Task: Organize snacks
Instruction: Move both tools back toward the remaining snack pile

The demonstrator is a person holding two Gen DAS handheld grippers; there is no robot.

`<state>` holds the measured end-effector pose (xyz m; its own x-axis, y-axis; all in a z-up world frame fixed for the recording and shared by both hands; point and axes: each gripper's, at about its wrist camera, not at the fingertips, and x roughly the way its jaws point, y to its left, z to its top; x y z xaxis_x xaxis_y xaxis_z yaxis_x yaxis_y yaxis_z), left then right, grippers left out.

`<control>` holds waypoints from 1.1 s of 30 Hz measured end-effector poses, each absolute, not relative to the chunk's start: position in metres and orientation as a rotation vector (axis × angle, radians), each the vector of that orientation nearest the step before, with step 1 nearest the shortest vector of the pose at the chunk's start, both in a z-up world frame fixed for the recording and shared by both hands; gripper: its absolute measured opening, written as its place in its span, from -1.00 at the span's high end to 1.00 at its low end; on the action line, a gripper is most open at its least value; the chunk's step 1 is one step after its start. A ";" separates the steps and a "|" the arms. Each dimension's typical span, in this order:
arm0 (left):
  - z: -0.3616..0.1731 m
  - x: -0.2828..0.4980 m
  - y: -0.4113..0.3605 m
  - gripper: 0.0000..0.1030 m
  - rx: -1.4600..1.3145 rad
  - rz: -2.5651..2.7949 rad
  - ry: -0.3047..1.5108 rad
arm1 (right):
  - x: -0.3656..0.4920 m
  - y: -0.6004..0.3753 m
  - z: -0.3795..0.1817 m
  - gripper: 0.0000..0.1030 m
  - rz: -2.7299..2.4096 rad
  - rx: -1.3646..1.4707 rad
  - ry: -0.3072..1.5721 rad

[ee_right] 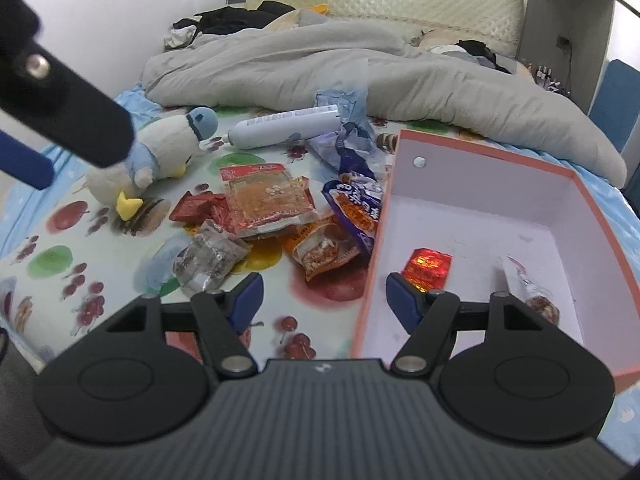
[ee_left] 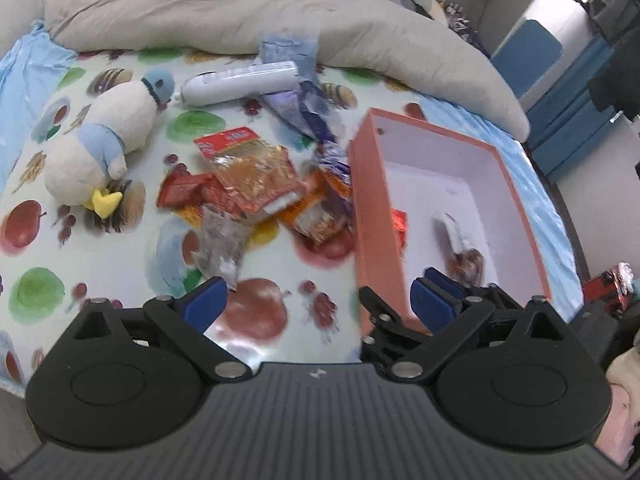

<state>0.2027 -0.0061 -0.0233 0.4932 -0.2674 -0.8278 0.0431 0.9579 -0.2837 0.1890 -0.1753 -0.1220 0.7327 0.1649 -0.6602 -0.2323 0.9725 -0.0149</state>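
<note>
A pile of snack packets lies on the fruit-print sheet: a clear silvery packet (ee_left: 220, 244) (ee_right: 208, 258), a red-topped orange packet (ee_left: 252, 168) (ee_right: 268, 196), an orange packet (ee_left: 320, 220) (ee_right: 324, 252) and a purple one (ee_right: 356, 208). To their right, the orange box (ee_left: 370, 200) (ee_right: 380, 240) holds a shiny red packet (ee_right: 426, 270) and a clear packet of brown snack (ee_right: 532, 296) (ee_left: 464, 248). My left gripper (ee_left: 320, 302) hangs open and empty near the silvery packet. My right gripper (ee_right: 326, 302) is open and empty, straddling the box's left wall from above.
A plush duck (ee_left: 100, 140) (ee_right: 160, 148) and a white spray can (ee_left: 240, 84) (ee_right: 284, 126) lie behind the pile. A grey duvet (ee_left: 240, 12) is heaped across the back, with a crumpled blue bag (ee_left: 288, 52) at its edge. The bed ends just right of the box.
</note>
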 end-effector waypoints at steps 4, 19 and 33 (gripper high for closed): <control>-0.045 0.228 0.013 -0.93 -0.241 -0.184 1.050 | 0.207 -0.159 -0.130 -0.35 0.224 -0.139 0.719; -0.190 0.321 0.093 -0.85 -0.406 -0.184 1.128 | 0.266 -0.095 -0.177 -0.14 0.207 -0.350 0.692; -0.225 0.335 0.085 -0.29 -0.328 -0.266 1.020 | 0.295 -0.077 -0.230 -0.14 0.112 -0.548 0.649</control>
<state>0.3352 0.0855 -0.2255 0.4984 -0.3664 -0.7857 0.0641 0.9194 -0.3881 0.2955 -0.0773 -0.2303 0.7960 -0.0685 -0.6014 -0.2659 0.8531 -0.4490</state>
